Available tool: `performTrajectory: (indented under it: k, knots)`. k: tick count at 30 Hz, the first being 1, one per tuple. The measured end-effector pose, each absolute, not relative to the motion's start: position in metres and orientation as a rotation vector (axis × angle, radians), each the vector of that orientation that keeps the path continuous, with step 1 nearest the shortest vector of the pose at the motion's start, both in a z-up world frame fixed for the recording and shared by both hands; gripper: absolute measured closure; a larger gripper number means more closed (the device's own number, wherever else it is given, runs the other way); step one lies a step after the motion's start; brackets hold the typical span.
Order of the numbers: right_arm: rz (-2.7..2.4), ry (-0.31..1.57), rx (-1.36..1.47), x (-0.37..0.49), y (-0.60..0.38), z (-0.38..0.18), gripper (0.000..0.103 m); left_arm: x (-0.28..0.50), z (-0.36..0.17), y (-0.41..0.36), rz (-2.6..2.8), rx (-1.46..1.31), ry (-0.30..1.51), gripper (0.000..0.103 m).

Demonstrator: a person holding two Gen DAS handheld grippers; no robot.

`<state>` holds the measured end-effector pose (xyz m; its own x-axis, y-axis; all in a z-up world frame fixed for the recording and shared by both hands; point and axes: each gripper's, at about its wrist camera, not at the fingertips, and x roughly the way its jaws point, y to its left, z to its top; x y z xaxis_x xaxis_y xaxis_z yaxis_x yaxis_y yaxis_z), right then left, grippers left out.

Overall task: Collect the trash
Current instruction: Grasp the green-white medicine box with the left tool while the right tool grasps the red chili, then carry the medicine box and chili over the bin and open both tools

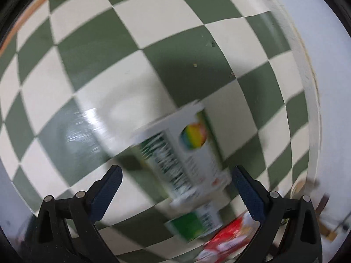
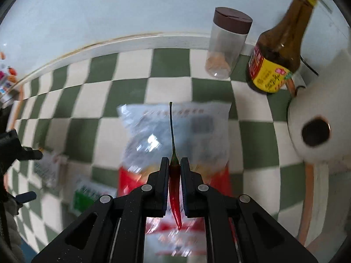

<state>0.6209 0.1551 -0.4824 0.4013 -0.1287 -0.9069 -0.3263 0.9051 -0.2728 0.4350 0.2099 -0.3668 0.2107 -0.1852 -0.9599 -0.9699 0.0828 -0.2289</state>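
Right gripper fingers pinch red chili; left gripper fingers wide around white box, 12 o'clock. Advise centring box before closing.

We take this for a home kitchen: a tabletop under a green-and-white checked cloth against a pale wall, carrying a brown sauce bottle, a clear spice jar, food packets and a red chilli.
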Motion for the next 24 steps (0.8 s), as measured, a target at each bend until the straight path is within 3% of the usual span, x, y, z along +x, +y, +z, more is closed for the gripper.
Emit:
performTrajectory:
  k: [4,7,15,24]
  knots:
    - [0.123,1.173,-0.458,0.641,0.156,-0.493,0.093,0.453,-0.374,0.219,0.932,-1.3,1.264,0.002]
    - [0.132,1.181,-0.466,0.651,0.156,-0.499,0.093,0.469,-0.367,0.214,0.955,-1.051,1.346,0.025]
    - [0.163,1.168,-0.416,0.633,0.149,-0.48,0.093,0.464,-0.347,0.156,0.775,-0.204,1.413,0.03]
    - [0.178,1.123,-0.337,0.579,0.139,-0.444,0.093,0.391,-0.308,0.122,0.736,-0.072,1.288,0.033]
